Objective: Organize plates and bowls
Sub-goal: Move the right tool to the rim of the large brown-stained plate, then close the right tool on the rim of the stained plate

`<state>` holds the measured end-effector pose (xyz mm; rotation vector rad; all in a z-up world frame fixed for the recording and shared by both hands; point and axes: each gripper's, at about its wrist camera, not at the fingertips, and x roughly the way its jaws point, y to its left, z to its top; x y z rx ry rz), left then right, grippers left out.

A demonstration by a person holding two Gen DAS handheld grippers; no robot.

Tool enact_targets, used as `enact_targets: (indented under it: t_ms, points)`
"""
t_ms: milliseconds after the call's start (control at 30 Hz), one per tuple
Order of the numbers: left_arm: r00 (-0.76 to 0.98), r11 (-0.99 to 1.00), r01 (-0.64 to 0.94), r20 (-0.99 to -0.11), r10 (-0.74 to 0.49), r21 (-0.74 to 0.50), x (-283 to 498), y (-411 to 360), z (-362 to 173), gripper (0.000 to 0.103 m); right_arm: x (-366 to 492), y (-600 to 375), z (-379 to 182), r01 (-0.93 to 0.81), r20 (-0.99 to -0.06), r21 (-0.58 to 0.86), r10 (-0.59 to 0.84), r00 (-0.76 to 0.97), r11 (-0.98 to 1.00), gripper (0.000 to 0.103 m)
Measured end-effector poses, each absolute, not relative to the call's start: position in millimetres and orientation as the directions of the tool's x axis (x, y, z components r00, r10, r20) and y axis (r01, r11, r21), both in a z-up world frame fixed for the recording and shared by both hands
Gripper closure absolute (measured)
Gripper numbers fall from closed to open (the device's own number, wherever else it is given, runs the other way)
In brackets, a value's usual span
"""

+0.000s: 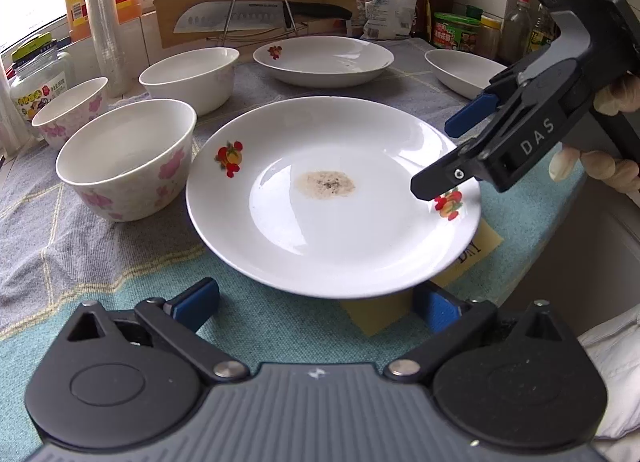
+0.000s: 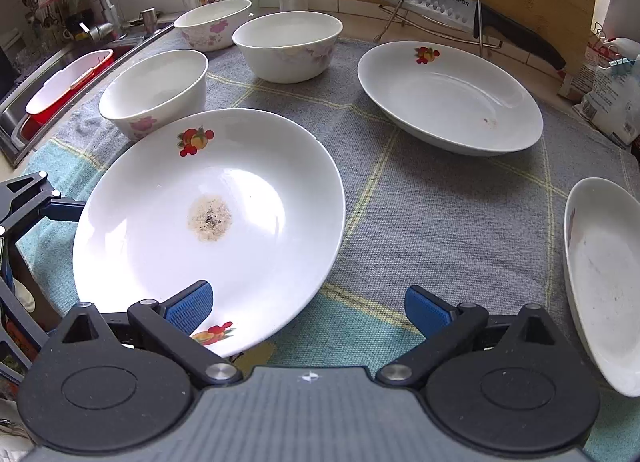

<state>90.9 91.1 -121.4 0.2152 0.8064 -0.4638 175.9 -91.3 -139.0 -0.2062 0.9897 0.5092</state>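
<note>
Reaching over the stained plate (image 2: 208, 213) rim with the right hand-held gripper (image 2: 308, 308), jaws apart, for lifting; left hand-held gripper (image 1: 316, 302) likewise spread.

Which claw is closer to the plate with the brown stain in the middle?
Right. The right claw is open with one finger over the stained plate's rim; the left claw waits open just short of its near edge.

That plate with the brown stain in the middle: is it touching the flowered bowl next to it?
Cannot tell. In the left wrist view the stained plate rim overlaps the nearest flowered bowl; in the right wrist view they also overlap, so neither shows contact or a gap plainly.
</note>
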Motion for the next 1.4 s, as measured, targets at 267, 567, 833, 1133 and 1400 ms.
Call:
enact_targets:
  t_ms: [267, 567, 833, 1133, 1400]
  points:
    - [0.609, 0.876, 0.483, -0.723, -0.326, 0.013, 94, 91, -122, 0.000, 191, -82, -146, -0.527, -0.849, 0.056, 0.318, 0.421, 0.848, 0.000]
    - [0.593, 0.840, 0.542, -0.714, -0.371, 0.015, 99, 93, -123, 0.000, 205, -75, -144, -0.558, -0.873, 0.055, 0.311, 0.376, 0.828, 0.000]
    - [0.574, 0.803, 0.595, -0.709, -0.409, 0.018, 104, 94, -123, 0.000, 213, -69, -144, -0.607, -0.875, 0.085, 0.350, 0.334, 0.790, 0.000]
    - [0.581, 0.775, 0.629, -0.694, -0.424, 0.053, 99, 95, -122, 0.000, 229, -72, -139, -0.582, -0.866, 0.221, 0.432, 0.251, 0.782, 0.000]
    - [0.571, 0.746, 0.662, -0.690, -0.445, 0.066, 101, 100, -121, 0.000, 237, -70, -137, -0.580, -0.862, 0.289, 0.471, 0.189, 0.762, 0.000]
